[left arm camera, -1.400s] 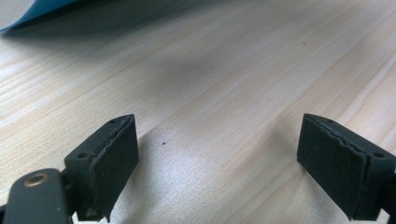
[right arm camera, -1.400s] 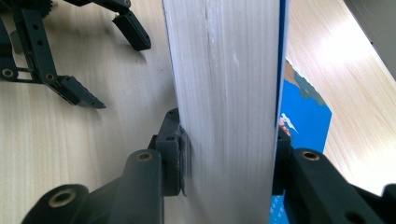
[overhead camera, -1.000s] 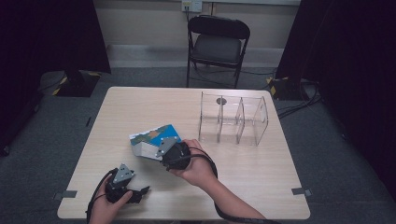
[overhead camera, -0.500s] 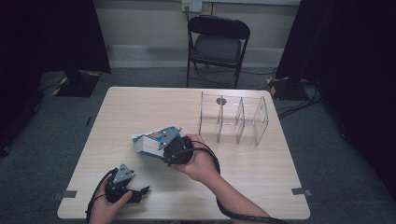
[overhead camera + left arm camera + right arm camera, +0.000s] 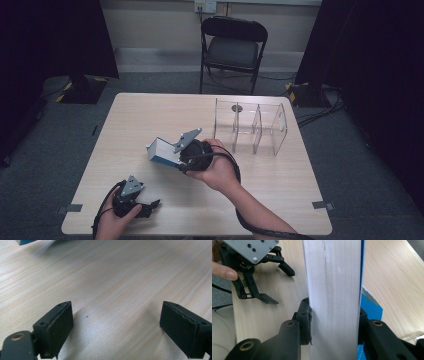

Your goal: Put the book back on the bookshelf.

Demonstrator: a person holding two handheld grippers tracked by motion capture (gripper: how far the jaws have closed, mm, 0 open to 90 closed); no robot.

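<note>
Right gripper (image 5: 176, 156) is clamping the blue-and-white book (image 5: 161, 151) by its page edge, lifted over the bench (image 5: 150, 110) centre, while left gripper (image 5: 150, 205), jaws spread and empty, is sitting near the front-left corner.

One table (image 5: 280, 175), light wood. One book (image 5: 162, 151), white-edged with a blue cover, clamped in the right gripper (image 5: 186, 152). Two grippers in all, the left gripper (image 5: 145, 206) with jaws spread apart near the table's front edge. One clear divider rack (image 5: 250, 127) with three compartments, one small dark round thing inside it. One black folding chair (image 5: 232, 47) behind the table. Two hands on the grippers.
</note>
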